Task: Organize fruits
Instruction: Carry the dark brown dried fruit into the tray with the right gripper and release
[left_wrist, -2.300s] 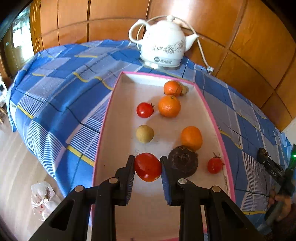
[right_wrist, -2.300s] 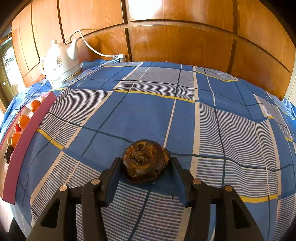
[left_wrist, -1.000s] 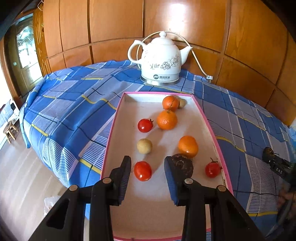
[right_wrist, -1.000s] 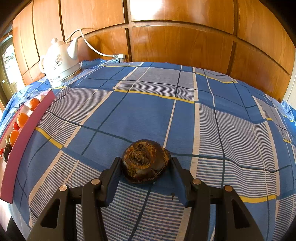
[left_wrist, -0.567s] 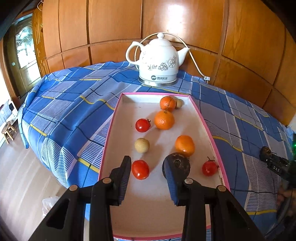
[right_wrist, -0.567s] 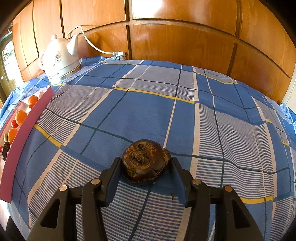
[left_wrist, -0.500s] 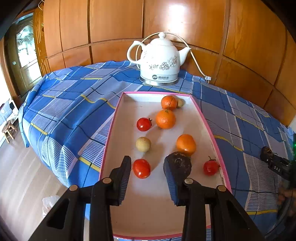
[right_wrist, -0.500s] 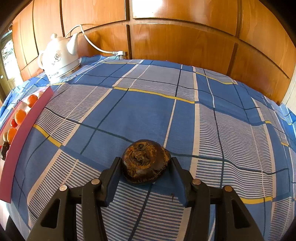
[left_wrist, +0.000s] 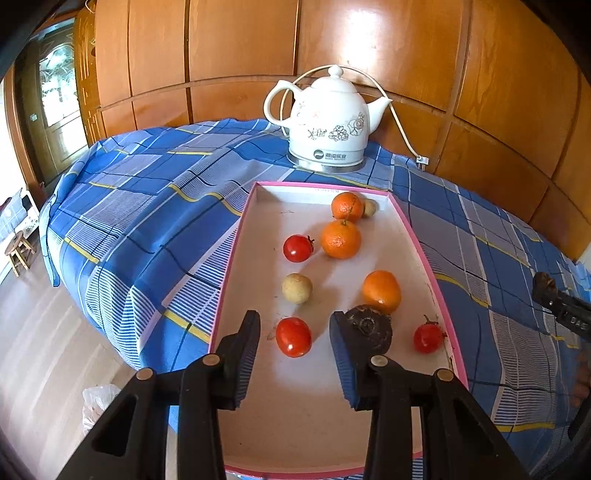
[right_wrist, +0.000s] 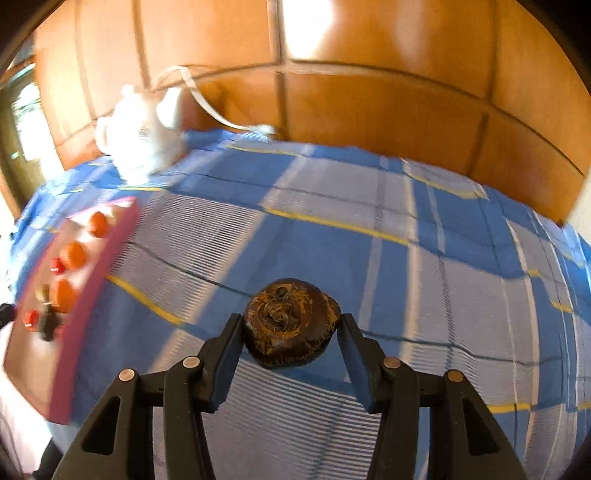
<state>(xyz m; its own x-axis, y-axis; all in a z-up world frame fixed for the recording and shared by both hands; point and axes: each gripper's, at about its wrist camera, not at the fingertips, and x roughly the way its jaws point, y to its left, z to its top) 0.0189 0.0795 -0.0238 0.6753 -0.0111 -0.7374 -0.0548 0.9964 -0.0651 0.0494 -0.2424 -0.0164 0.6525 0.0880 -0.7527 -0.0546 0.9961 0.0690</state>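
Note:
A pink-rimmed white tray holds three oranges, three red tomatoes, two tan round fruits and a dark brown fruit. My left gripper hovers open over the tray's near end. One tomato lies on the tray floor below the gap between its fingers. My right gripper is shut on another dark brown fruit, held above the blue checked cloth. In the left wrist view that gripper shows at the right edge. The tray lies to its left, blurred.
A white electric kettle stands behind the tray's far end, its cord running to the wood-panelled wall. The cloth drops off at the left edge toward the floor, where a white bag lies. A small stool stands far left.
The left gripper let go of the tomato, which now lies on the tray, then rose and stays still. The right gripper has lifted the dark fruit, and the tray looks larger in its view.

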